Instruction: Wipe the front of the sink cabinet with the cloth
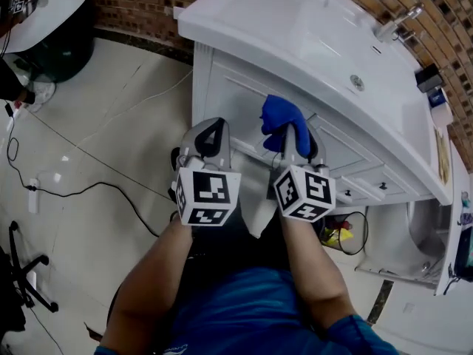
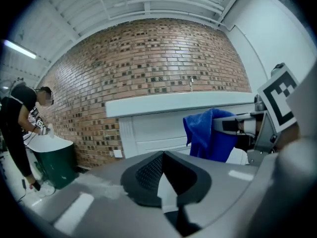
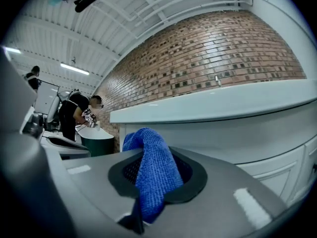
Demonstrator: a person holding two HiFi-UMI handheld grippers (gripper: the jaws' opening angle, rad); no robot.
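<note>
The white sink cabinet (image 1: pixel 236 95) stands in front of me, its panelled front facing both grippers. My right gripper (image 1: pixel 295 128) is shut on a blue cloth (image 1: pixel 279 118), which bunches above the jaws close to the cabinet front, just under the countertop edge. In the right gripper view the blue cloth (image 3: pixel 153 175) hangs pinched between the jaws of the right gripper (image 3: pixel 156 155), with the cabinet front (image 3: pixel 237 138) a short way ahead. My left gripper (image 1: pixel 213 128) is held beside it to the left, shut and holding nothing. In the left gripper view the cloth (image 2: pixel 208 135) shows at the right.
A white basin with a faucet (image 1: pixel 395 22) tops the cabinet. Cables (image 1: pixel 89 187) trail across the tiled floor at left. A dark green bin with a white lid (image 1: pixel 52 28) stands at far left, with a person (image 2: pixel 20 128) beside it. A brick wall (image 2: pixel 148 58) runs behind.
</note>
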